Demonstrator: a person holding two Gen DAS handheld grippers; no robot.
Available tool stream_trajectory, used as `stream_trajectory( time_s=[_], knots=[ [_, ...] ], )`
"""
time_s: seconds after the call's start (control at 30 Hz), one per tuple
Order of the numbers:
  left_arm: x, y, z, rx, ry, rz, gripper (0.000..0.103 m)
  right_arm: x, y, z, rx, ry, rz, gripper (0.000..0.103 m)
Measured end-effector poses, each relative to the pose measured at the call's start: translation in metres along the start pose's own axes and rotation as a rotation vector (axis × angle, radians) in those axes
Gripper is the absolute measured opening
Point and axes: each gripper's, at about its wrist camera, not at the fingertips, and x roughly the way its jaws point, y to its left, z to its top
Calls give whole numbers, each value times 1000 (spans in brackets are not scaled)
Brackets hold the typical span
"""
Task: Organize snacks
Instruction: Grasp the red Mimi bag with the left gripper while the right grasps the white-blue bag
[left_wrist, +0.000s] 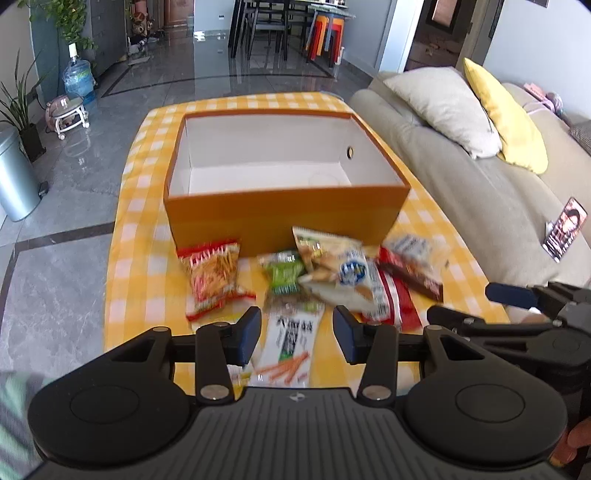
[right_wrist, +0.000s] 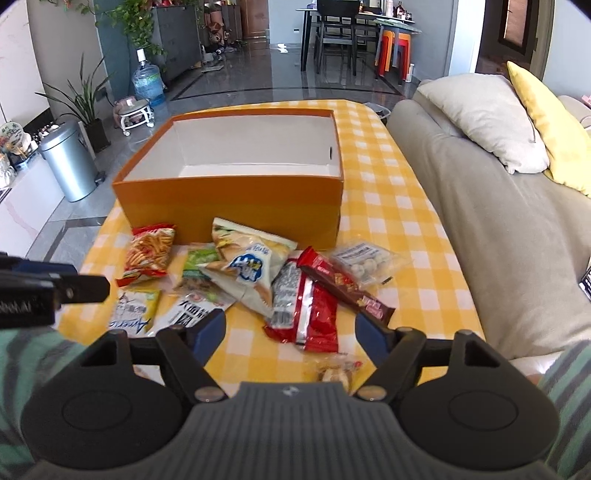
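Note:
An empty orange box (left_wrist: 284, 218) (right_wrist: 229, 199) with a white inside stands on the yellow checked tablecloth (left_wrist: 147, 229). Several snack packets lie in front of it: a red bag of sticks (left_wrist: 212, 273) (right_wrist: 149, 254), a green packet (left_wrist: 282, 273), a white-blue bag (left_wrist: 343, 273) (right_wrist: 247, 266), a red packet (right_wrist: 310, 314) and a brown bar (right_wrist: 347, 288). My left gripper (left_wrist: 297, 332) is open above a white packet with orange sticks (left_wrist: 290, 347). My right gripper (right_wrist: 291, 328) is open, and the red packet's near end lies between its fingers, untouched.
A grey sofa (right_wrist: 498, 221) with a beige cushion (right_wrist: 484, 118) and a yellow cushion (right_wrist: 546, 122) runs along the table's right side. A metal bin (right_wrist: 68, 162) and plants stand on the tiled floor to the left. A small wrapped snack (right_wrist: 336, 371) lies near the table's front edge.

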Motion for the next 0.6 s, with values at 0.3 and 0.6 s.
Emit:
stream_trajectory(
  time_s=[0.3, 0.6],
  knots=[
    [34, 26, 31, -90, -30, 115, 66, 32, 7, 29, 31, -26, 84, 75],
    [75, 39, 33, -167, -4, 193, 66, 75, 25, 49, 48, -34, 103, 71]
  ],
)
